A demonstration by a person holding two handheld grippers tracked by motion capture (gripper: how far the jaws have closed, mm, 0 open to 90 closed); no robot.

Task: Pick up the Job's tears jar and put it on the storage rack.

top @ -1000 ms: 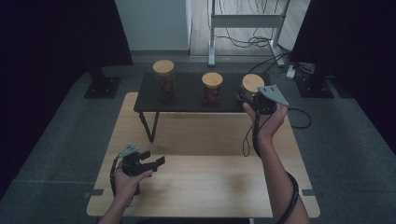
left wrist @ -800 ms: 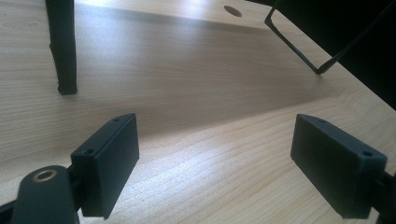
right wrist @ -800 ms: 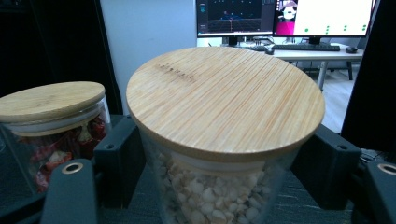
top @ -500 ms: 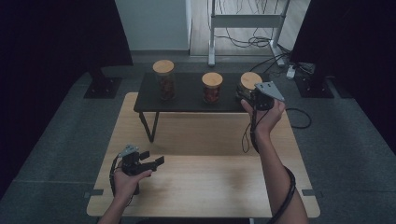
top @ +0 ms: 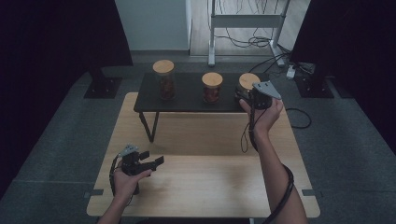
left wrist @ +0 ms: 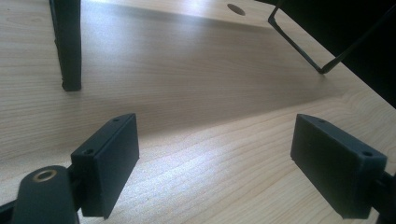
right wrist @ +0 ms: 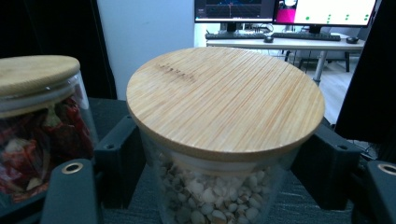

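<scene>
High view: the right gripper (top: 246, 97) grips the round glass jar with a bamboo lid (top: 248, 82) at the right end of the low black shelf (top: 187, 100), far side of the light wooden table (top: 205, 182). The left gripper (top: 150, 162) sits near left, above the table.

Left gripper view: jaws wide apart, nothing between them.

Right gripper view: jaws clamp the jar (right wrist: 219, 140) below its lid; pale kernels inside.

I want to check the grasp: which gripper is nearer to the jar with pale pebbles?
Right. The right gripper is shut on the pebble jar on the black shelf; the left gripper hovers open over the wooden table.
</scene>
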